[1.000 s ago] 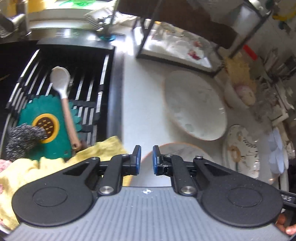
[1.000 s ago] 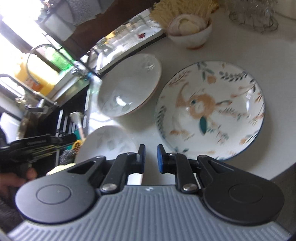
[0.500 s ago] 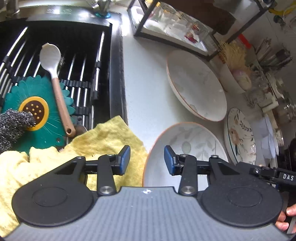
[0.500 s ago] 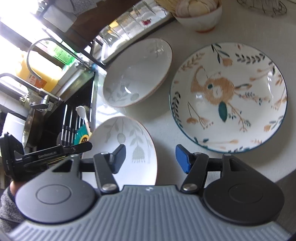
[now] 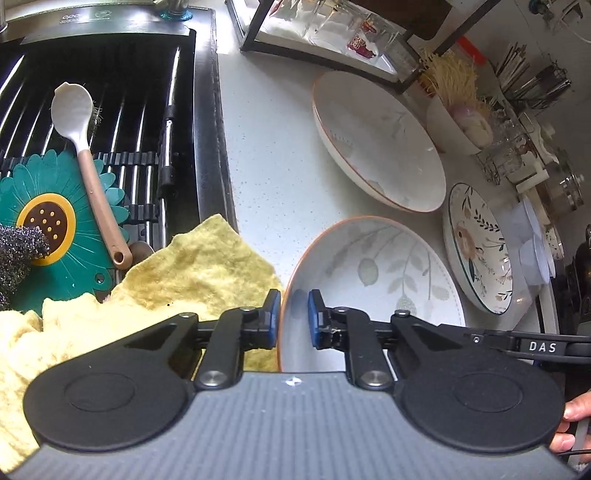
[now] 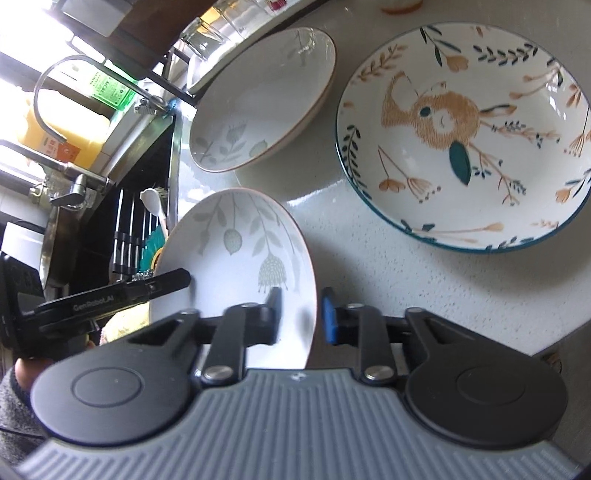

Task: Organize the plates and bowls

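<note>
A white bowl with grey leaves and an orange rim [image 5: 376, 273] [image 6: 236, 240] sits nearest on the pale counter. My left gripper [image 5: 293, 317] straddles its left rim, jaws closing, one blue pad outside against the rim and one inside. My right gripper [image 6: 301, 314] straddles the opposite rim the same way, jaws closing on the wall. A second leaf bowl [image 5: 376, 140] [image 6: 258, 99] lies further back. A larger plate with a blue rim and orange flowers [image 5: 476, 247] [image 6: 458, 140] rests to the right.
A yellow cloth [image 5: 192, 273] lies at the sink's edge beside the near bowl. The sink rack [image 5: 129, 122] holds a white spoon [image 5: 92, 166], a green flower mat [image 5: 48, 218] and a steel scourer [image 5: 18, 247]. A glass shelf [image 5: 332, 33] and a small bowl [image 5: 461, 125] stand behind.
Both grippers sank toward the near leaf bowl. Their jaws were shut, spread wide half a second ago, and have now narrowed around its two opposite rims.
</note>
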`<state>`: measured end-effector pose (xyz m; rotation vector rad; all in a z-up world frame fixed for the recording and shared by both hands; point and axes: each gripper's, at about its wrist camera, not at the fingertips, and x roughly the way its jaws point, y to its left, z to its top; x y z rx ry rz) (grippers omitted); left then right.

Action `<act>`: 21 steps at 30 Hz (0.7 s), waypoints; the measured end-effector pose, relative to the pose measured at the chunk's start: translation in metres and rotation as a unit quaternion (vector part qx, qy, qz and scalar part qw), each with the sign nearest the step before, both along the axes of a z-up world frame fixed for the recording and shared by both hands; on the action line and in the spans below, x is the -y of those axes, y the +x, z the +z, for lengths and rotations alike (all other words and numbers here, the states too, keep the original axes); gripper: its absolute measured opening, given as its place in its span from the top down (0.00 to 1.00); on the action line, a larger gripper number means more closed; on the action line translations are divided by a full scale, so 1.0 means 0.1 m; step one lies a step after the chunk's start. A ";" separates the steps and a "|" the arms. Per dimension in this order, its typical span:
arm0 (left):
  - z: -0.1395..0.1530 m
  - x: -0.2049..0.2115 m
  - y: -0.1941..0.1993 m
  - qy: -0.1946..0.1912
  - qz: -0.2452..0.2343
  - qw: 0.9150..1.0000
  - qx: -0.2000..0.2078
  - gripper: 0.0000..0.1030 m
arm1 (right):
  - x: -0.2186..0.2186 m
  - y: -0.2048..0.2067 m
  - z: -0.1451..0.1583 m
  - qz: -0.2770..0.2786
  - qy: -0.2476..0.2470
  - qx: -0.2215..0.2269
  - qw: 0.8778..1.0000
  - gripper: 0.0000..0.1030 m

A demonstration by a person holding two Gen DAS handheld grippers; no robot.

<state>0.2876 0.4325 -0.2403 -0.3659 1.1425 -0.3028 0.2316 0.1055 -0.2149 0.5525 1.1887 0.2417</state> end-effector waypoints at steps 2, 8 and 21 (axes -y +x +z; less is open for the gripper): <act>0.01 0.01 0.00 0.003 -0.002 1.000 -0.001 0.83 | -0.01 0.00 0.00 0.002 -0.004 0.002 1.000 0.82; 0.15 0.05 0.01 -0.003 -0.011 1.000 0.012 0.84 | 0.04 0.01 0.20 -0.001 -0.011 0.027 1.000 0.82; 0.81 0.62 0.26 -0.018 0.015 0.999 0.048 0.84 | 0.62 0.33 0.84 0.023 -0.026 0.097 0.995 0.81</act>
